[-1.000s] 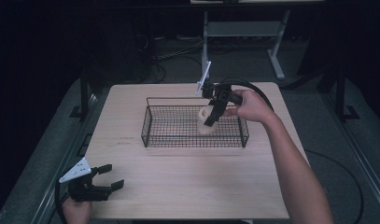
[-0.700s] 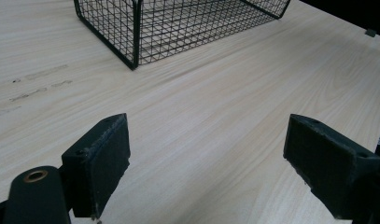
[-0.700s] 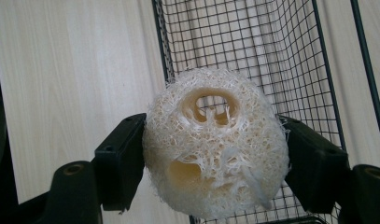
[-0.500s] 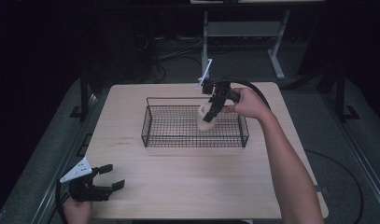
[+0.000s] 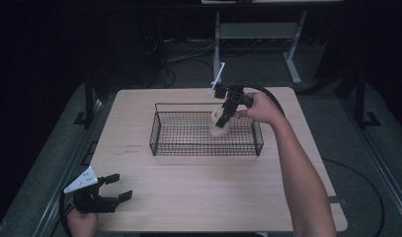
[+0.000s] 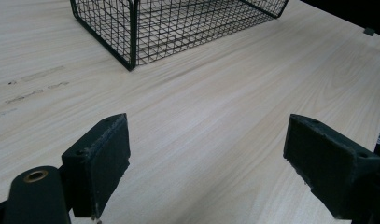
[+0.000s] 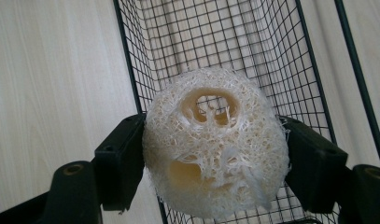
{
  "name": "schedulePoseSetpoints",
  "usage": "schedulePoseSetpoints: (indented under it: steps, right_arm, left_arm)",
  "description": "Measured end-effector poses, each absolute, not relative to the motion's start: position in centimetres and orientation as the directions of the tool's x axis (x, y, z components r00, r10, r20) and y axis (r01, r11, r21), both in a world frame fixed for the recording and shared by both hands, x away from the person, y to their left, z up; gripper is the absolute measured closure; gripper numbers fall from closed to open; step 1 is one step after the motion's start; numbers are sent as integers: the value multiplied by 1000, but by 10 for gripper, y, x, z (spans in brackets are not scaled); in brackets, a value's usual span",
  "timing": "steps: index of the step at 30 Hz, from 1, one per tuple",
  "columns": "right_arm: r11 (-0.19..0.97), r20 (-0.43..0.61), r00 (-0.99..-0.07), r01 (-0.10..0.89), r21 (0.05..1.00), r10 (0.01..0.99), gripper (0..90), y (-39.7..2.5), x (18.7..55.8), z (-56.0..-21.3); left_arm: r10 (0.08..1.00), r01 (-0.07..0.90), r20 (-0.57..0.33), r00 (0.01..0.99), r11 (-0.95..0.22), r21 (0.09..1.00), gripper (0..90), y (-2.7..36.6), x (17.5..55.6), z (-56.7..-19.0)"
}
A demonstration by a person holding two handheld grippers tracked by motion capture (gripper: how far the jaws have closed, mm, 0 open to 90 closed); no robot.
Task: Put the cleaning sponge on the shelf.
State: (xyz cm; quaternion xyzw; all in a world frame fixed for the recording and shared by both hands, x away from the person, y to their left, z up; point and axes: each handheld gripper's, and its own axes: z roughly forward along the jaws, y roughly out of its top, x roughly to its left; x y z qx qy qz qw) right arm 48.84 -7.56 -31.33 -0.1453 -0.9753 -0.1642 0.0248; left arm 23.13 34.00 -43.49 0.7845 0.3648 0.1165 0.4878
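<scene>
- Over the basket, toward its right end: loofah pinched across its middle by the right claw, jaws closed in on both sides, soft fibres bulging past the pads.
- Probably about to go into the basket; not yet down on the mesh.
- Risk: springy, light, rounded, so apt to squirm out of a side pinch if tilted or jolted.
- Risk: loose fibres liable to snag on the wire or cling to a pad on release, dragging the loofah back up.
- Risk: a release too near the rim could send it bouncing out onto the tabletop.
- Near the front left corner: left claw spread wide, holding nothing, low over bare wood, well apart from the basket.
- Pale wood-grain tabletop, smooth, faint smudges at left.
- Dark room around; cables and a pale metal frame on the floor behind.
</scene>
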Motion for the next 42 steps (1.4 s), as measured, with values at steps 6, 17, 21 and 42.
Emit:
schedulePoseSetpoints:
  steps: [6,17,21,42]
  right_arm:
    - [903,100,-955,298,310,281,281,-73,493,-320]
    - [906,111,-950,312,286,292,281,-71,500,-333]
    - [906,112,-949,314,285,294,280,-70,502,-336]
    - [910,130,-944,328,253,304,280,-68,507,-362]
  left_arm:
    - [687,459,-175,705,-255,851,134,341,231,-435]
    - [685,458,-175,707,-256,851,134,341,231,-435]
    - [686,457,-176,706,-252,853,134,341,231,-435]
    - [686,458,-178,706,-250,853,134,341,231,-435]
